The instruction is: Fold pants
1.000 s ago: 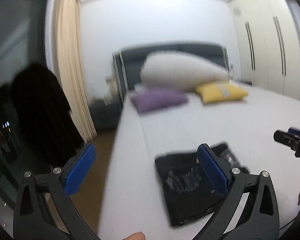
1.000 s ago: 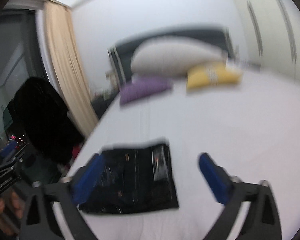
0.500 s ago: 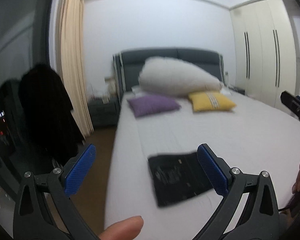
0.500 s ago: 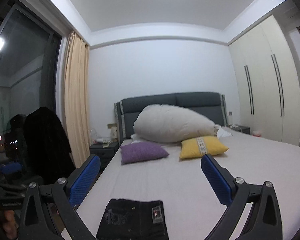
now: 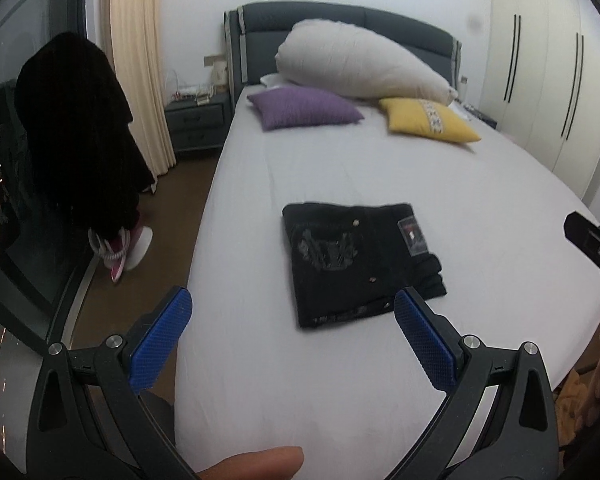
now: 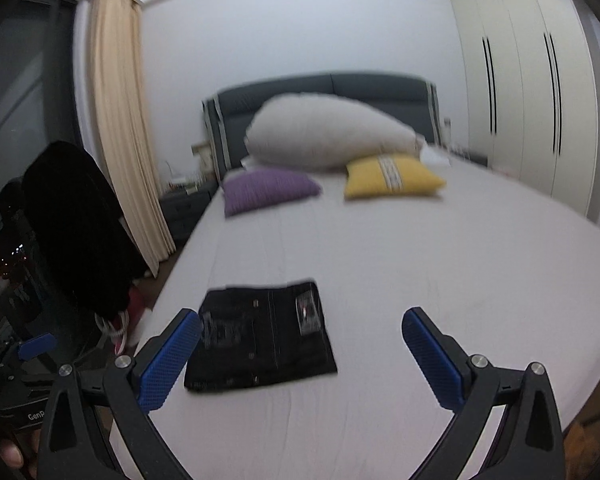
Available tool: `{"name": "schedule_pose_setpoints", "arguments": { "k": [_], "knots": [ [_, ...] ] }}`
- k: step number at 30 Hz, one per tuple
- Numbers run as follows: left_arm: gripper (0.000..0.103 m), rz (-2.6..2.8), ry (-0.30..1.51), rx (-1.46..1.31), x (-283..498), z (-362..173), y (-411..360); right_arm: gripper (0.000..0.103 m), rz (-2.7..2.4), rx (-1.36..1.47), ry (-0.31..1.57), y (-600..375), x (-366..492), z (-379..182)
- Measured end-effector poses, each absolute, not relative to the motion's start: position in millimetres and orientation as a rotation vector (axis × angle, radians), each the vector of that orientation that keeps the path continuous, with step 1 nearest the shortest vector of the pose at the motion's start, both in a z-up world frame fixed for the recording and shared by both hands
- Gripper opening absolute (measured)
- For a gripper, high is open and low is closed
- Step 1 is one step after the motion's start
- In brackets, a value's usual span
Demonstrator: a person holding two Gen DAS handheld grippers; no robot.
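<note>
Your right gripper (image 6: 300, 354) hangs above the foot of the bed (image 6: 440, 280), its blue pads spread wide with nothing between them. The folded black pants (image 6: 260, 340) lie flat on the sheet at about 11 o'clock from it, near the bed's left edge. Far off at 12 o'clock sit a purple cushion (image 6: 270, 190), a yellow cushion (image 6: 392, 176) and a big white pillow (image 6: 332, 136).

Soft, even indoor light, with no hard shadows. Beyond the fingers (image 6: 168, 364) the right wrist view is smeared with motion blur; the left is sharper. Fisheye bends and darkens every edge.
</note>
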State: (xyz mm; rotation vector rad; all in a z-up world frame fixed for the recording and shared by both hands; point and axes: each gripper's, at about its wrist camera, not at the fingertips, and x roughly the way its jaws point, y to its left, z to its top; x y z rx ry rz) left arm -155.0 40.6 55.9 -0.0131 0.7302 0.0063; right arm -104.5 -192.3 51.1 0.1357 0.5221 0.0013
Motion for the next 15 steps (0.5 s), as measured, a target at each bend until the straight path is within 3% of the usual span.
{"name": "schedule_pose_setpoints", "arguments": {
  "k": [15],
  "knots": [
    [0.103,0.017,0.854,-0.029,-132.9,0.9,45.8,0.103,-0.004,0.092,0.696,-170.8,-96.7,10.7]
  ]
}}
